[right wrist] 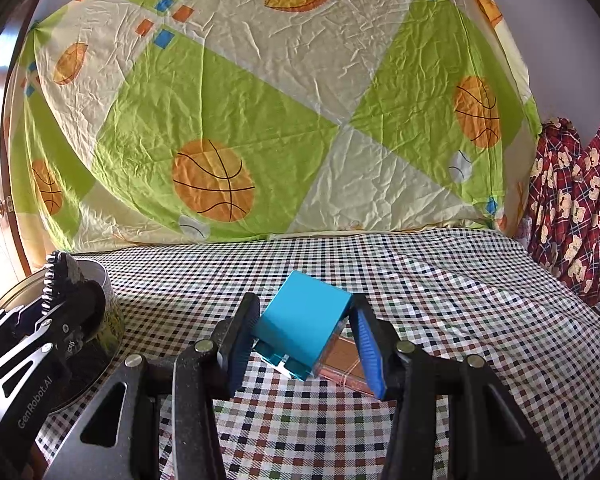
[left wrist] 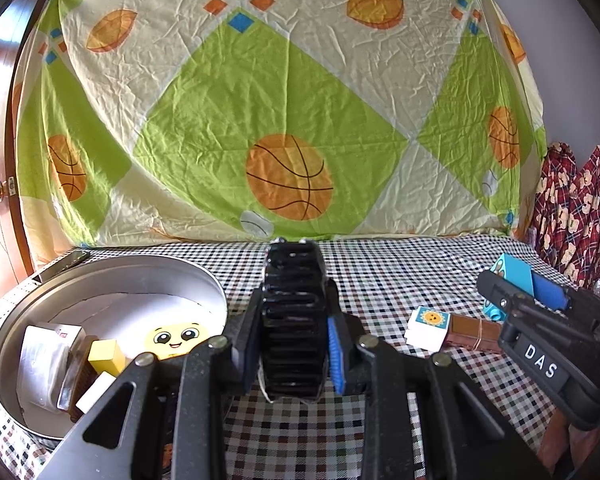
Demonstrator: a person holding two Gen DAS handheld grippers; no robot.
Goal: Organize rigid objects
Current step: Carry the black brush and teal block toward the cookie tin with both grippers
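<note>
Backdrop: crumpled green-and-cream sheet printed with orange basketballs [left wrist: 288, 176] hangs behind the bench; red plaid cloth with bear prints [right wrist: 572, 200] sits at the far right.
Bench: covered by a small-check tablecloth [left wrist: 380, 272] in black, white, brown and green.
My left gripper [left wrist: 294, 354]: fingers clamped on a black ribbed plastic comb-like piece with teeth along its edge [left wrist: 292, 320], held upright on edge above the cloth, just right of the tin.
My right gripper [right wrist: 304, 344]: fingers clamped on a bright blue plastic building block [right wrist: 304, 320], tilted, its studded end pointing down toward me, lifted off the cloth.
Round metal tin [left wrist: 112, 272]: at the left of the bench, open, holding a yellow smiling-face piece [left wrist: 176, 338], a yellow wooden block [left wrist: 106, 356], a white block [left wrist: 96, 390] and a clear-wrapped white pack [left wrist: 48, 356].
Still on the cloth: a white cube with a sun picture [left wrist: 428, 328] touching a brown flat bar tied with thin string [left wrist: 474, 332], between my two grippers; in the right wrist view the bar shows just under the blue block.
</note>
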